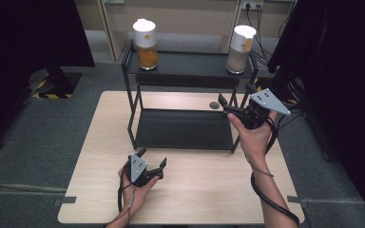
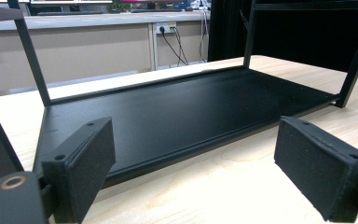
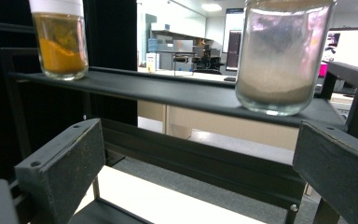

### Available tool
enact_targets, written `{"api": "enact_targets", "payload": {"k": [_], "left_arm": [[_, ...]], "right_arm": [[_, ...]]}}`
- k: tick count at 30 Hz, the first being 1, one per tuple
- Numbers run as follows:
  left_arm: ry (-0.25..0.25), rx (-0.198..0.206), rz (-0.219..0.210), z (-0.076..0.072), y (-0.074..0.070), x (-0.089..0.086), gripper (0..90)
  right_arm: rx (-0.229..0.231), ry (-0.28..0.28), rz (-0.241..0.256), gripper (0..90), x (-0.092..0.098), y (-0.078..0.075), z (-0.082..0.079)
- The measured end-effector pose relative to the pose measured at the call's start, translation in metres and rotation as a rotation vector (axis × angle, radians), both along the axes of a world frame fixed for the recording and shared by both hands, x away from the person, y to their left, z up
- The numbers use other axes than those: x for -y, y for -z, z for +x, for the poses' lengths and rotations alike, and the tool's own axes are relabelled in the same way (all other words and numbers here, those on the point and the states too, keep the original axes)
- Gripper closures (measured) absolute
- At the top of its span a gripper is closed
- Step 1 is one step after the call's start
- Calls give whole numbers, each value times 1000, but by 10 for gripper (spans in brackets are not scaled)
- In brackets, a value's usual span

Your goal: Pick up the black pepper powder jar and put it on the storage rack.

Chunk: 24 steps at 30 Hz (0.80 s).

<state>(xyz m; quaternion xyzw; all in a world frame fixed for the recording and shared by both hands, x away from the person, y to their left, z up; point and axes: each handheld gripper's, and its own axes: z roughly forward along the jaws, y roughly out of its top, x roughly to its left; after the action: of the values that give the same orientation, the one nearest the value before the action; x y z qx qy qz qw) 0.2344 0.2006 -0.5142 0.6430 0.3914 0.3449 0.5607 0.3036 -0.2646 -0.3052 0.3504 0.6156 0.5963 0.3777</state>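
Note:
A black two-tier metal rack (image 1: 184, 129) stands on the wooden table (image 1: 100, 156). Its top shelf carries a white-lidded jar of orange powder (image 1: 145, 39) (image 3: 60, 39) at the left and a white-lidded jar of pale powder (image 1: 240, 43) (image 3: 282, 58) at the right. My left gripper (image 1: 151, 160) (image 2: 193, 168) is open and empty, low over the table in front of the rack's bottom shelf (image 2: 177, 112). My right gripper (image 1: 237, 97) (image 3: 200, 172) is open and empty, held up at the rack's right end, facing the top shelf (image 3: 168, 95) just below the pale jar.
A small dark round spot (image 1: 214, 105) lies on the table behind the rack. Grey carpet surrounds the table, with dark curtains at both sides. Cables (image 1: 266, 42) hang from a wall socket at the back right. A black stand base (image 1: 59, 85) sits at the back left.

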Motion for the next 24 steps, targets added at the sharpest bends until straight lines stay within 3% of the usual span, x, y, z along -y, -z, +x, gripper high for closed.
{"api": "enact_targets", "payload": {"k": [24], "left_arm": [[-2,6,0,0,1,0,119]], "right_arm": [[-40,-27,-19,26,3,31,-15]]}}
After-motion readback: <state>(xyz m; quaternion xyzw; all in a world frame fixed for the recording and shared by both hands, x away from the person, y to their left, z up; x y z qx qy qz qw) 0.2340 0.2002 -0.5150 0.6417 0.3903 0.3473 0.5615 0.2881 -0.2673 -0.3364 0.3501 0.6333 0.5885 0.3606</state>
